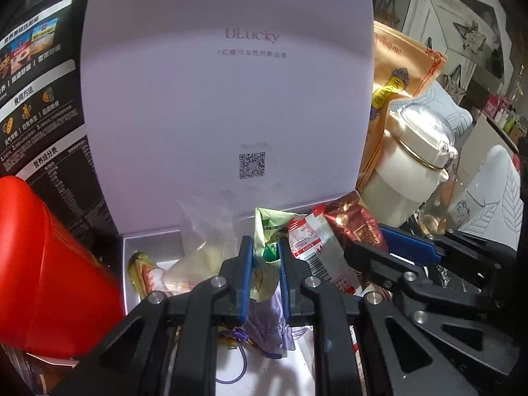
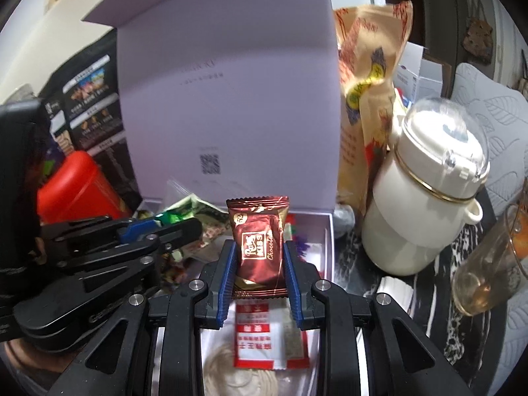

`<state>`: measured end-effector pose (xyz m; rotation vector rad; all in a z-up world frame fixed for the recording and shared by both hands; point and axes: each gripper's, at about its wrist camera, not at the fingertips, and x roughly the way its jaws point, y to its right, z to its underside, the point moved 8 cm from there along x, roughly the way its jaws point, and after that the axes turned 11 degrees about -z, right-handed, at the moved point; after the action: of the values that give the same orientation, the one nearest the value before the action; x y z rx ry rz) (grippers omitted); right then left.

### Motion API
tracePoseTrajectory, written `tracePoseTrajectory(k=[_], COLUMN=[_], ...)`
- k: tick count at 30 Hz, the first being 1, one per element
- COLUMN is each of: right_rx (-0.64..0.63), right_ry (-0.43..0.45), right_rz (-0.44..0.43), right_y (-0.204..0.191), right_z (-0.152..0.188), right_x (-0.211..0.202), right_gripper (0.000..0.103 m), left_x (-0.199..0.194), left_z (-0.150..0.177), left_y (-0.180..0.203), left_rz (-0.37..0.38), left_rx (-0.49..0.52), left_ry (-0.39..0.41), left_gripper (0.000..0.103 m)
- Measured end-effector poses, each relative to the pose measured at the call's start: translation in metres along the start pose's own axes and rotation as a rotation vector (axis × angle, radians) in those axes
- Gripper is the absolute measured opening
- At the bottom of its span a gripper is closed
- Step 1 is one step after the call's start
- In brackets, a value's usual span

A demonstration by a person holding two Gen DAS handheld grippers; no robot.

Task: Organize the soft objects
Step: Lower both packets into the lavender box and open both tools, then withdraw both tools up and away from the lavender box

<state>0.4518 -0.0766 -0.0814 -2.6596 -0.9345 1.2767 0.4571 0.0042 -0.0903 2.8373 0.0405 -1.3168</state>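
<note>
1. The left gripper (image 1: 266,257) is clenched on a green-and-cream snack packet (image 1: 269,231), its blue pads (image 1: 246,274) pressing the wrapper above a lilac pouch (image 1: 269,326).
2. The right gripper (image 2: 259,264) is grasping a dark red chocolate bar packet (image 2: 259,234), held upright between its pads.
3. Both packets hang over the open white gift box (image 2: 328,241), which holds more wrappers, including a red-and-white sachet (image 2: 269,333).
4. Beyond, the box lid (image 1: 227,99) stands upright.
5. To the right, on the desk, stand a cream lidded jar (image 2: 425,204) and a tan bag (image 2: 369,76); a red container (image 1: 43,264) sits on the left.
</note>
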Motion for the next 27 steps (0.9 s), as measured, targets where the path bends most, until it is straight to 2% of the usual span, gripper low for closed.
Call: tracePoseTrajectory(k=[4, 8, 10, 13, 14, 20, 22, 27], right_rx=[0.021, 0.018, 0.008, 0.013, 0.017, 0.016, 0.010, -0.010], right_ry=[-0.024, -0.009, 0.001, 0.028, 0.033, 0.047, 0.058, 0.075], right_rz=[0.002, 0.005, 0.022, 0.033, 0.034, 0.060, 0.068, 0.101], right_y=[0.005, 0.004, 0.004, 0.007, 0.008, 0.011, 0.011, 0.004], right_z=[0.003, 0.000, -0.002, -0.002, -0.002, 0.003, 0.004, 0.006], right_x=[0.007, 0.004, -0.002, -0.012, -0.015, -0.036, -0.044, -0.061], right_gripper=[0.030, 0.032, 0.048, 0.065, 0.067, 0.068, 0.073, 0.074], left_x=[0.001, 0.000, -0.001, -0.004, -0.004, -0.018, -0.025, -0.042], left_z=[0.001, 0.002, 0.002, 0.003, 0.003, 0.004, 0.005, 0.005], left_y=[0.004, 0.008, 0.008, 0.007, 0.007, 0.005, 0.004, 0.003], left_rz=[-0.018, -0.027, -0.038, -0.058, -0.065, -0.083, -0.088, -0.106], left_rx=[0.013, 0.024, 0.008, -0.008, -0.012, -0.024, -0.021, -0.024], left_ry=[-0.002, 0.005, 0.002, -0.014, -0.022, -0.020, -0.012, 0.015], left_gripper=[0.015, 0.015, 0.015, 0.015, 0.015, 0.015, 0.015, 0.015])
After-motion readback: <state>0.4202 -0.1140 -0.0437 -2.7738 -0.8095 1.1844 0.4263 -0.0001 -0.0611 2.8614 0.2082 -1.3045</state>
